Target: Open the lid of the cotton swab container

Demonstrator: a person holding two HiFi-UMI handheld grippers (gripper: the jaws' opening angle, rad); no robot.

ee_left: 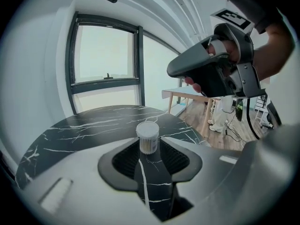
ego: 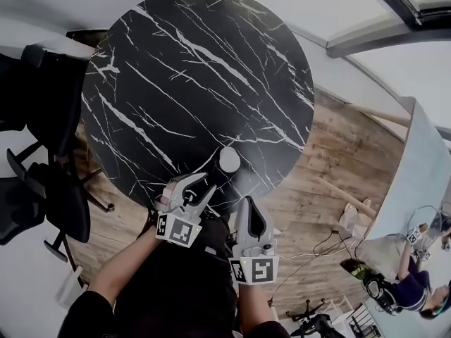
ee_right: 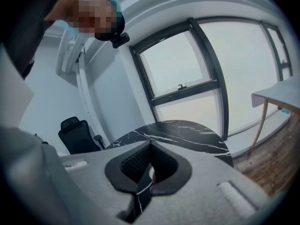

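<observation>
The cotton swab container [ego: 229, 159], a small clear tub with a white lid, stands upright near the near edge of the round black marble table [ego: 190, 76]. My left gripper [ego: 204, 187] hovers just short of it, jaws open. In the left gripper view the container [ee_left: 147, 136] shows beyond the open left gripper [ee_left: 150, 156], lid on, untouched. My right gripper [ego: 248, 204] hangs off the table's near edge, to the right of the left one. Seen in its own view, the right gripper [ee_right: 149, 149] is shut with nothing held. It also shows raised at the upper right as the right gripper [ee_left: 211, 69].
Black office chairs [ego: 42, 104] stand left of the table, one chair [ee_right: 77, 135] near the wall. Wooden floor [ego: 338, 160] lies to the right, with a pale table [ego: 416, 167] and a seated person [ego: 416, 287] beyond. Large windows [ee_left: 108, 60] are behind the table.
</observation>
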